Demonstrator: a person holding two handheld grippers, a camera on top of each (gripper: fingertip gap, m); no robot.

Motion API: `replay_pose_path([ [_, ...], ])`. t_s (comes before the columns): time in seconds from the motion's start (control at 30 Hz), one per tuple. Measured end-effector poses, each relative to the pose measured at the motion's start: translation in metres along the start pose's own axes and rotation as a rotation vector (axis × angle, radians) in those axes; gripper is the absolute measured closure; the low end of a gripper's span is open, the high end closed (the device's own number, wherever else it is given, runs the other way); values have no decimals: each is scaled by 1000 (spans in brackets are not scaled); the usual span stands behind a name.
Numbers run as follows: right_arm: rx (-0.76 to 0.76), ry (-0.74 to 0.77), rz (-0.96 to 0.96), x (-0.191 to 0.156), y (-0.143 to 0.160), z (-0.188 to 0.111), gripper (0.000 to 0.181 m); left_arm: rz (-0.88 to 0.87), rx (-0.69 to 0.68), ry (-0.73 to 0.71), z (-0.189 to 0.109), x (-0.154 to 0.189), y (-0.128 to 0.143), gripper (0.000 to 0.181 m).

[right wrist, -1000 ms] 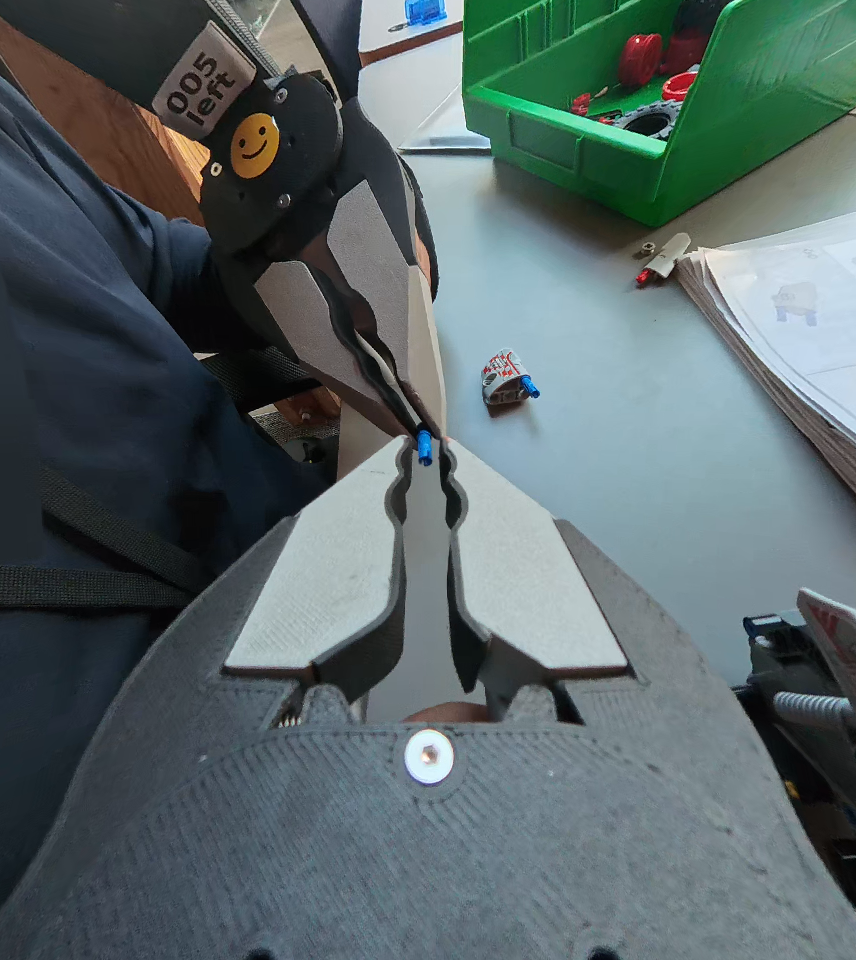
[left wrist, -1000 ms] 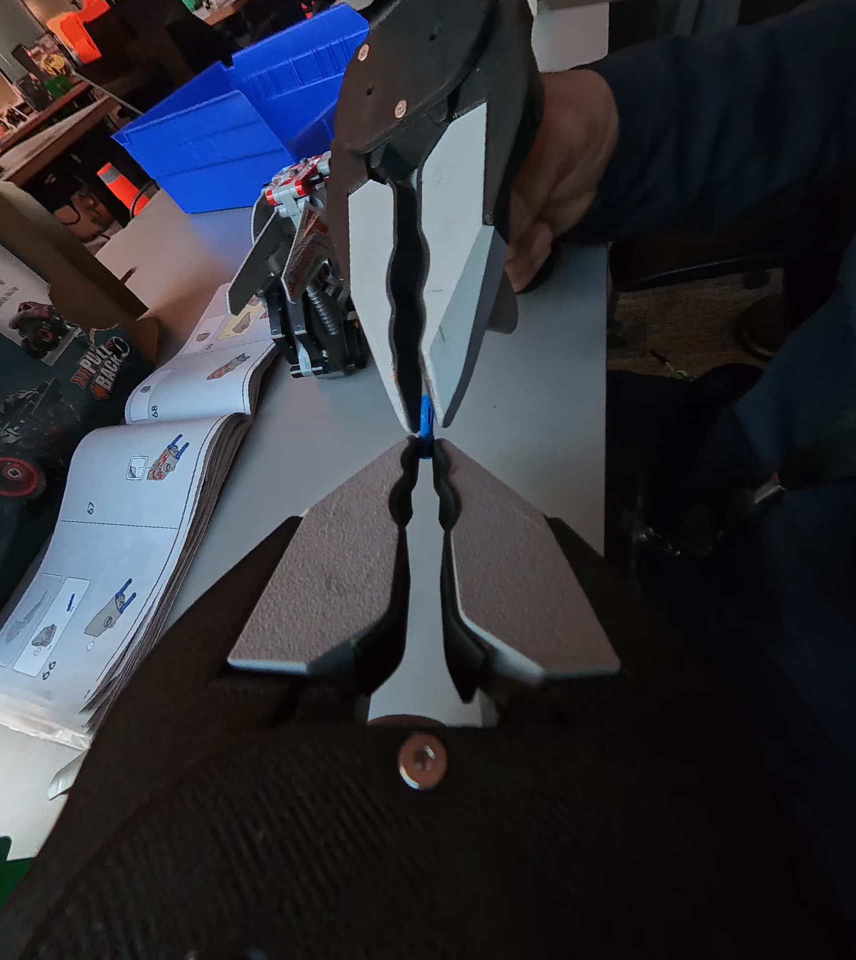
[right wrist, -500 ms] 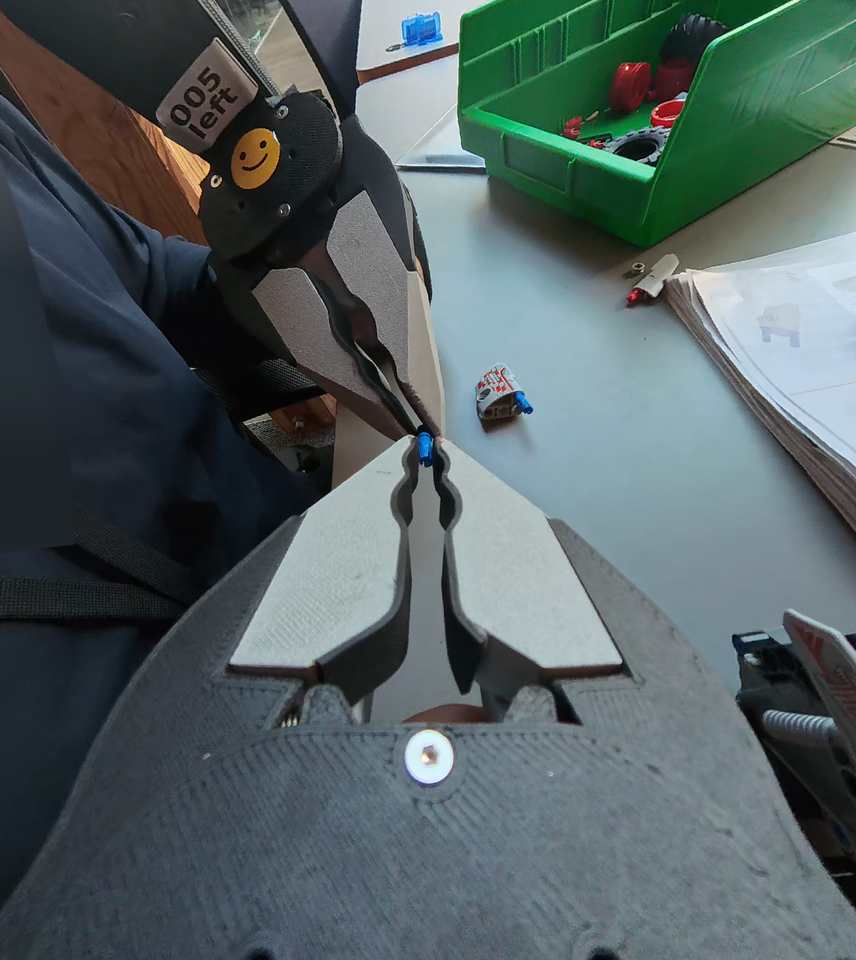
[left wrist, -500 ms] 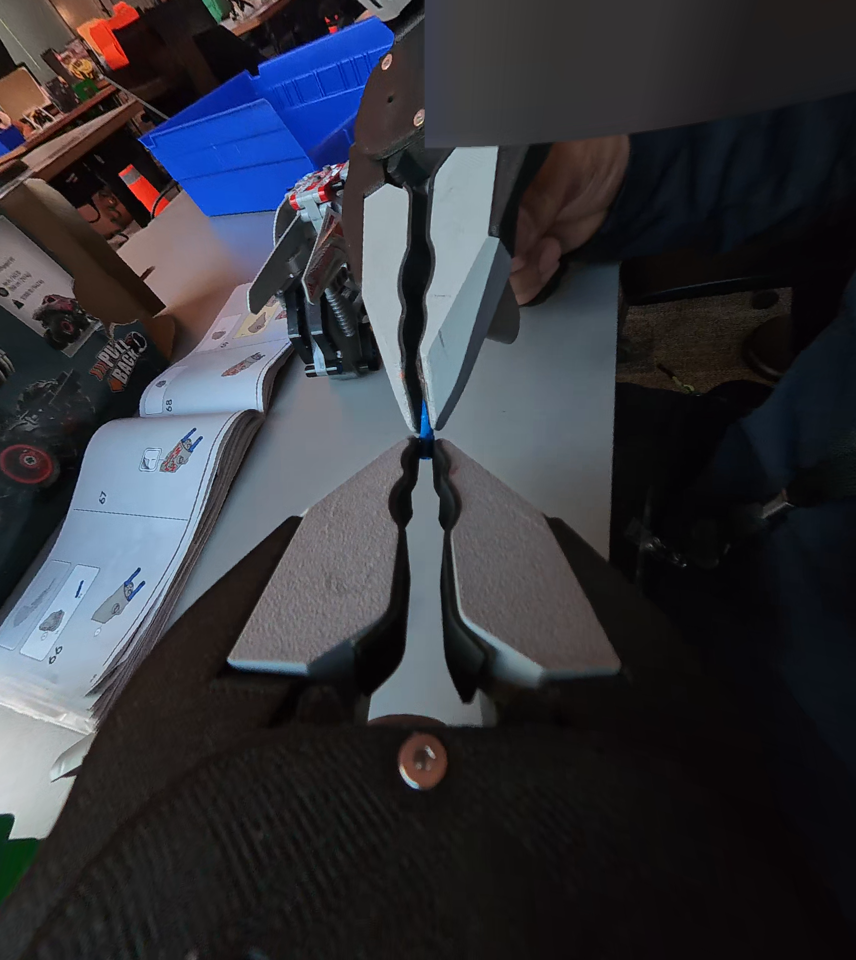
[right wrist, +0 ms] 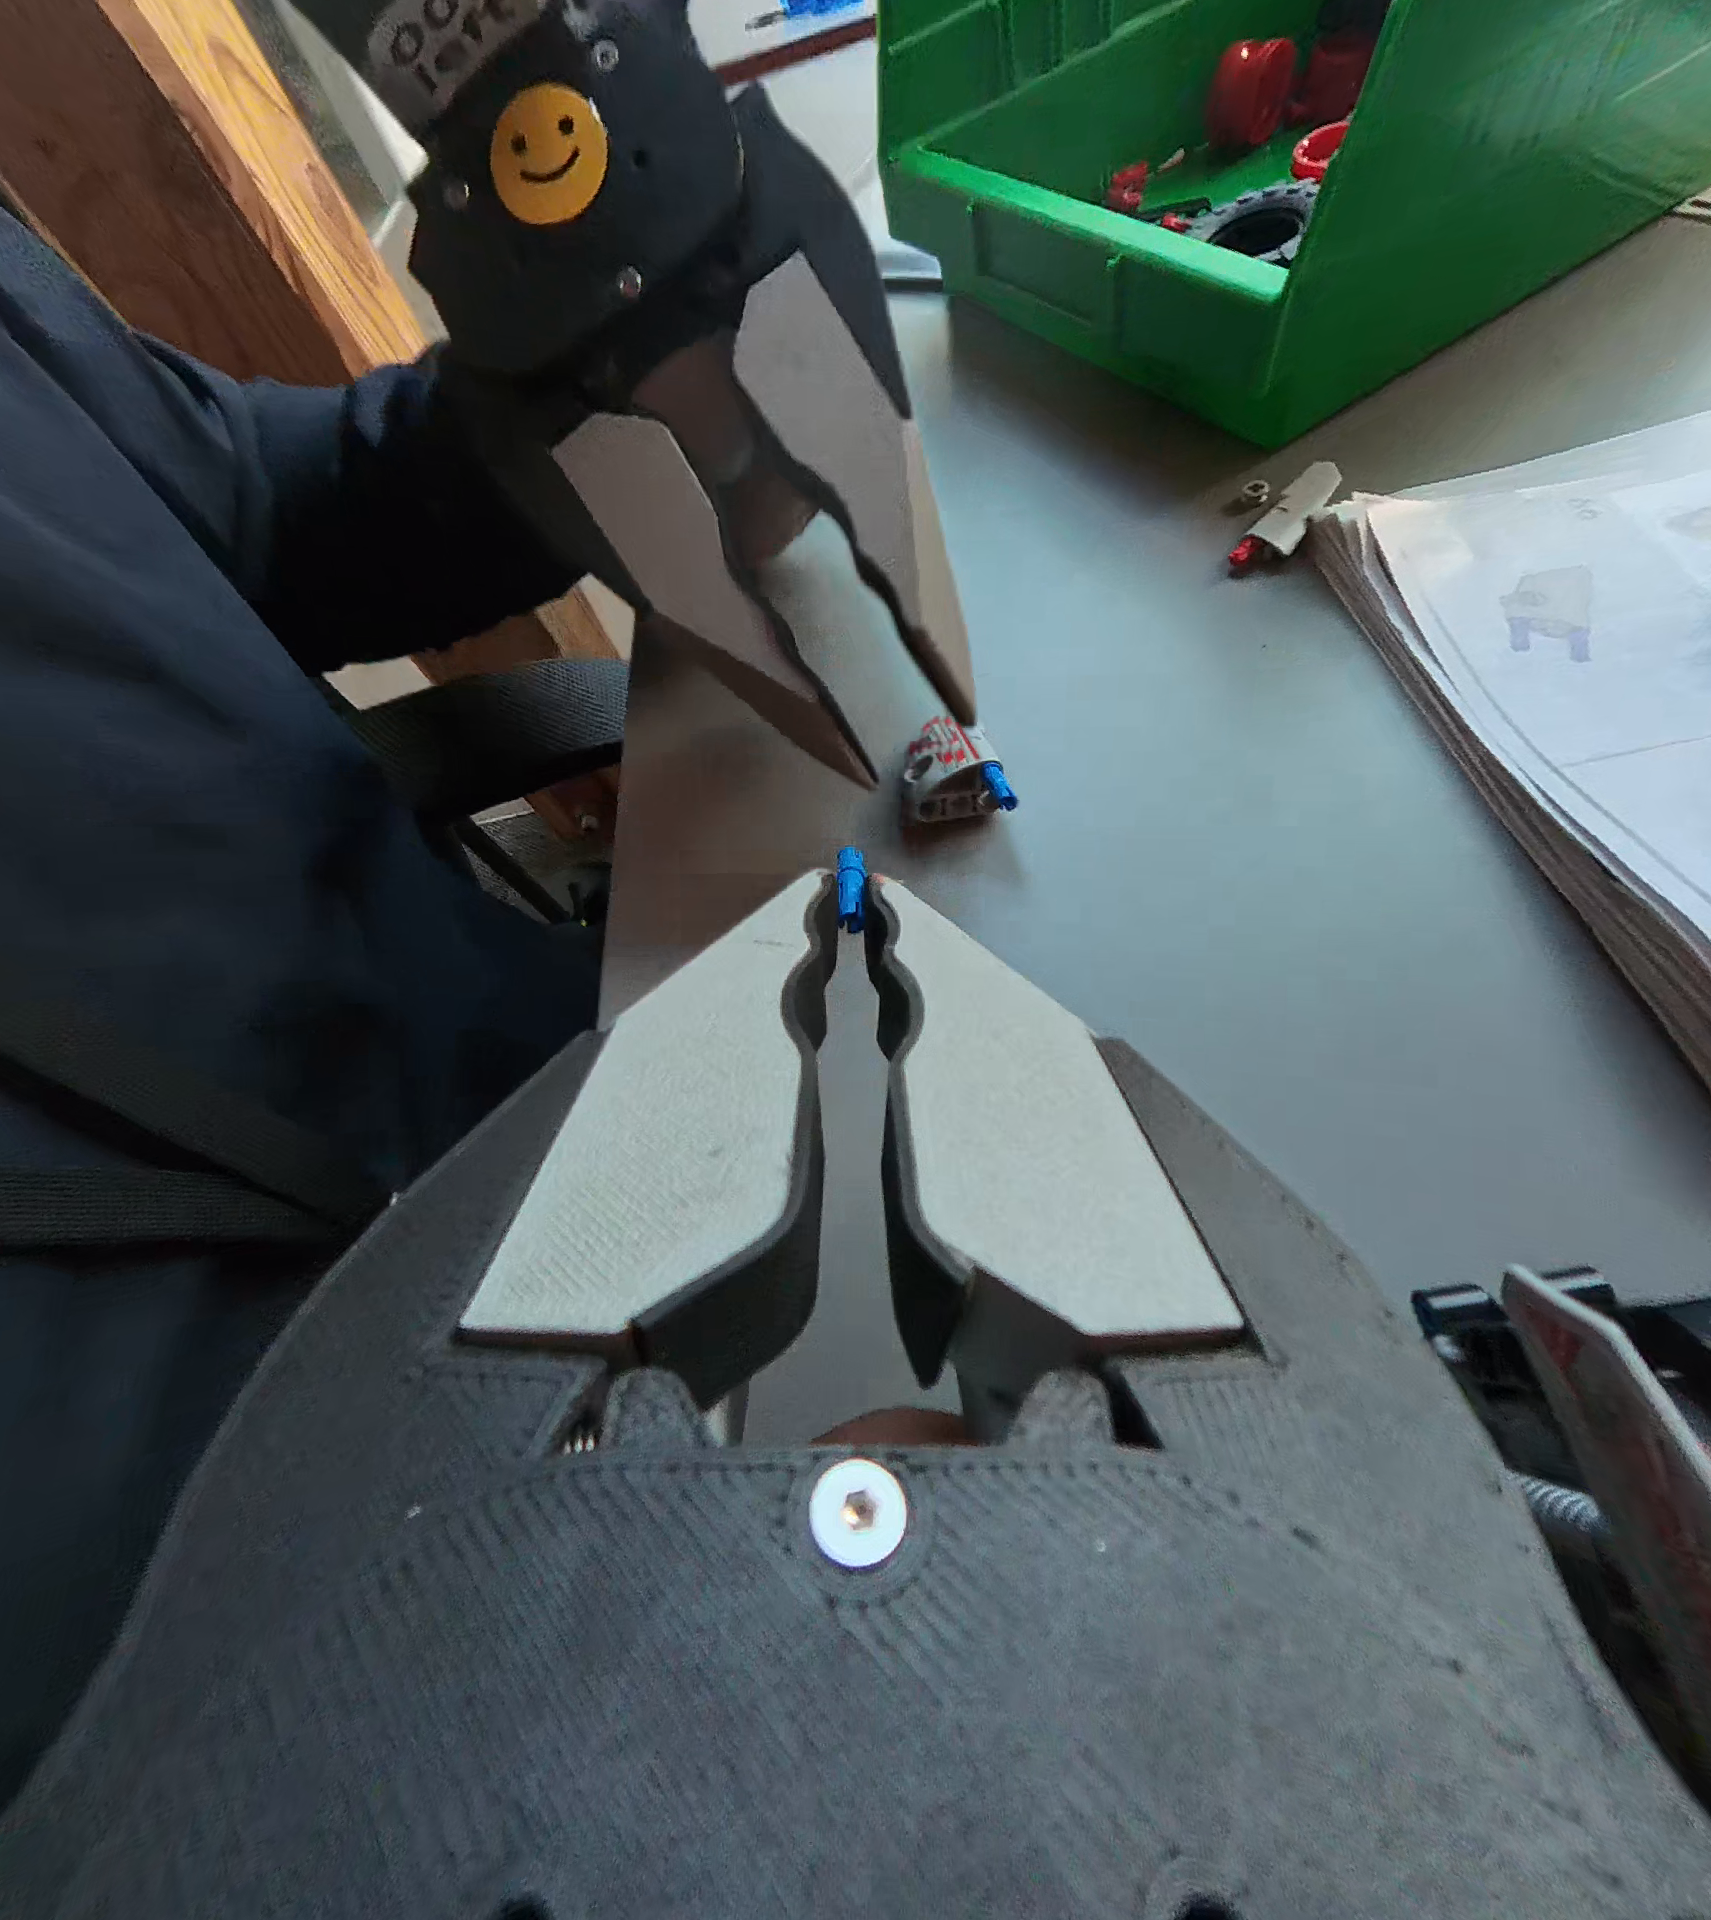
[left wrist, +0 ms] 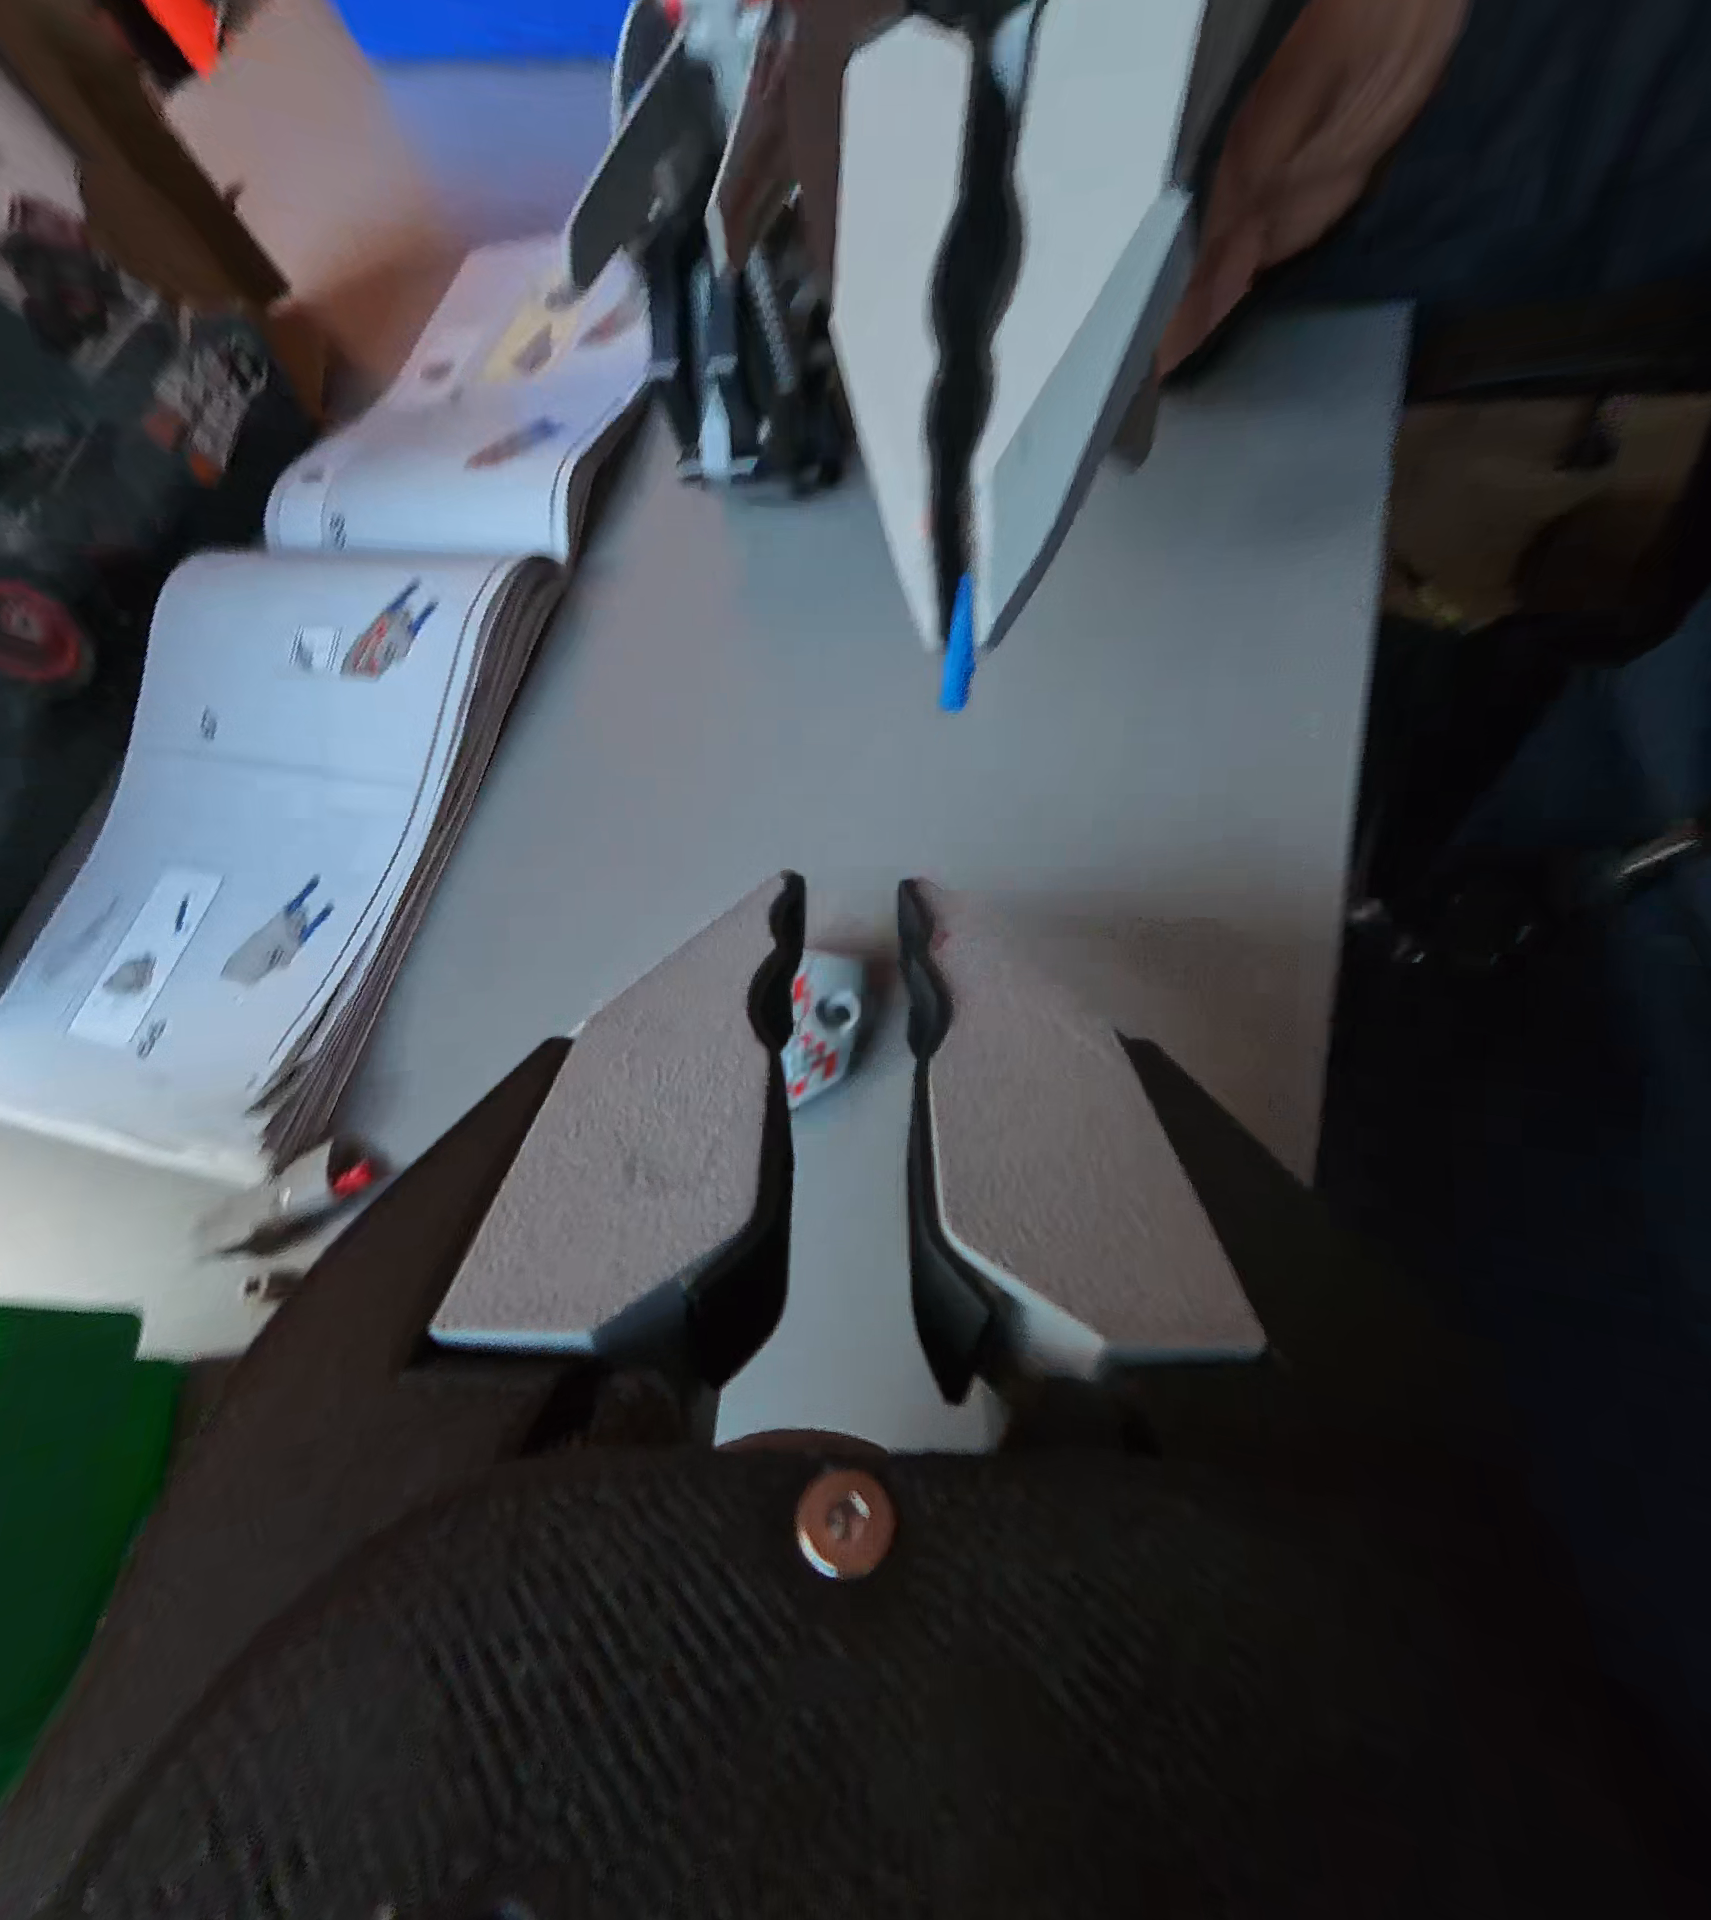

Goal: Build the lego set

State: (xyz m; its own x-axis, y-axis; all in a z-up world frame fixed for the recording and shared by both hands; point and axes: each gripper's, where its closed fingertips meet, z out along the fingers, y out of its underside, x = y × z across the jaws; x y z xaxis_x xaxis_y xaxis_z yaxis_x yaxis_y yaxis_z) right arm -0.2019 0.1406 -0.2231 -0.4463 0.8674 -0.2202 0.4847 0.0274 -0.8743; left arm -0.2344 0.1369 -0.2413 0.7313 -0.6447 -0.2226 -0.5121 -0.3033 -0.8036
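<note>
While the left gripper [right wrist: 918, 743] is hanging with its jaws apart over the grey worktop [right wrist: 1194, 935], its fingertips are coming down on either side of a small grey Lego piece with red markings [right wrist: 944, 774], which is lying flat and carrying a blue pin on one end. In the left wrist view that same piece [left wrist: 823, 1023] is sitting between the spread fingers, touching neither as far as the blurred picture shows. Just right of it, the right gripper [right wrist: 851, 899] is pinching a loose blue pin [right wrist: 849, 885] at its very tips, jaws nearly together, the pin sticking out forward (in the left wrist view it is pointing down from the tips [left wrist: 957, 655]). Farther right, the open instruction booklet [right wrist: 1609, 748] is lying on the worktop, with the green bin [right wrist: 1194, 281] of red and black parts behind it.
</note>
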Motion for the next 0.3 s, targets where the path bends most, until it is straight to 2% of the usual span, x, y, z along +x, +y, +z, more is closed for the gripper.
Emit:
replay_pose_path([
  [0.07, -27, 8, 6, 5, 3, 5, 180, -44, -63, 0, -3, -11, 14, 153],
  [0.23, -101, 1, -1, 14, 6, 20, 179, -31, -165, 63, 0, -20, 33, 139],
  [0.3, -119, -11, 12, 16, 6, 26, 180, -20, -186, 109, 3, -17, 35, 138],
])
